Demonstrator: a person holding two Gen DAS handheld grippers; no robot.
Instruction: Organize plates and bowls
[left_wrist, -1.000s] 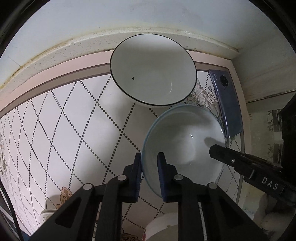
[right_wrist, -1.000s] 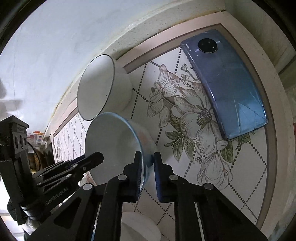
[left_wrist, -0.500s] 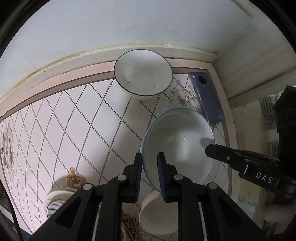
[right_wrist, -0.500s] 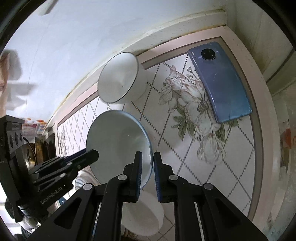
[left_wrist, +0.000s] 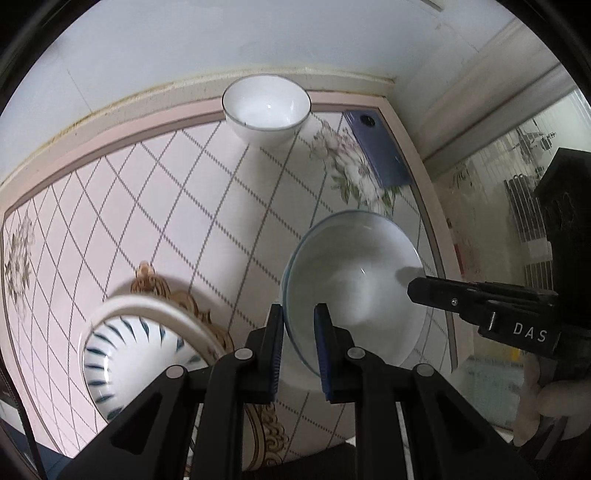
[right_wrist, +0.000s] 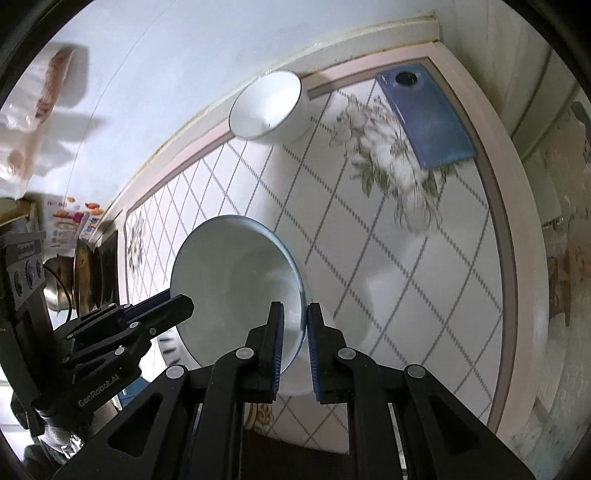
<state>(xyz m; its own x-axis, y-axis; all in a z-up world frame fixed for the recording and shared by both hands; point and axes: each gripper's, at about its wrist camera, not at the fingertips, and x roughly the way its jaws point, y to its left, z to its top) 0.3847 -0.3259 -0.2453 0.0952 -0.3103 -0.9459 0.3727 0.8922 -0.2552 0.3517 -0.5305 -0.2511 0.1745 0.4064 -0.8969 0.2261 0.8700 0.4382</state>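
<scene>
While both your grippers, left and right marked "DAS", clamp the bowl's rim, a phone lies beyond it.

Blue-rimmed bowl now higher above the table, striped bowl newly in view.

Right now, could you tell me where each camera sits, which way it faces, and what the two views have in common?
Left wrist: on the left gripper, looking steeply down at the patterned table; its fingers clamp the pale bowl, with the right gripper and a gloved hand at right.
Right wrist: on the right gripper, also looking down; its fingers clamp the opposite rim, with the left gripper at left.
Shared: the held bowl, the white bowl by the wall, the blue phone.
</scene>
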